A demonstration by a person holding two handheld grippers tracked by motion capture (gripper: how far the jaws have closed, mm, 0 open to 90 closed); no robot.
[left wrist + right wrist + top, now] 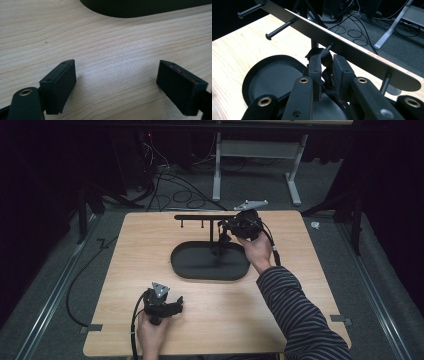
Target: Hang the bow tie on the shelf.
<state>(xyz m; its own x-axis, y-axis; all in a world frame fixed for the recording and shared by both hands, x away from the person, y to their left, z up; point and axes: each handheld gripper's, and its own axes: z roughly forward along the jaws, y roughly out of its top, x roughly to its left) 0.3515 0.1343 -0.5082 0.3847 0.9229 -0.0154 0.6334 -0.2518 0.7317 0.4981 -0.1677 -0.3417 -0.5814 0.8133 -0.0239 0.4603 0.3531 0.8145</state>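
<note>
A black stand has an oval base tray (181, 265) and a thin post that carries a level bar (200, 216) with short pegs (279, 28). My right gripper (223, 231) reaches in from the right, under the bar and above the base tray (252, 77). In the right gripper view its jaws stand close together, and my right gripper (327, 60) is shut on a small black piece (325, 54) just below the bar (352, 53). What the piece is I cannot make out. My left gripper (177, 304) rests low over the near table, and my left gripper (116, 85) is open with bare wood between the pads.
The wooden table (150, 250) has free room left of the stand and along the front. The tray's edge (140, 7) lies just beyond the left jaws. Cables (175, 190) and a white desk frame (217, 165) are on the floor behind the table.
</note>
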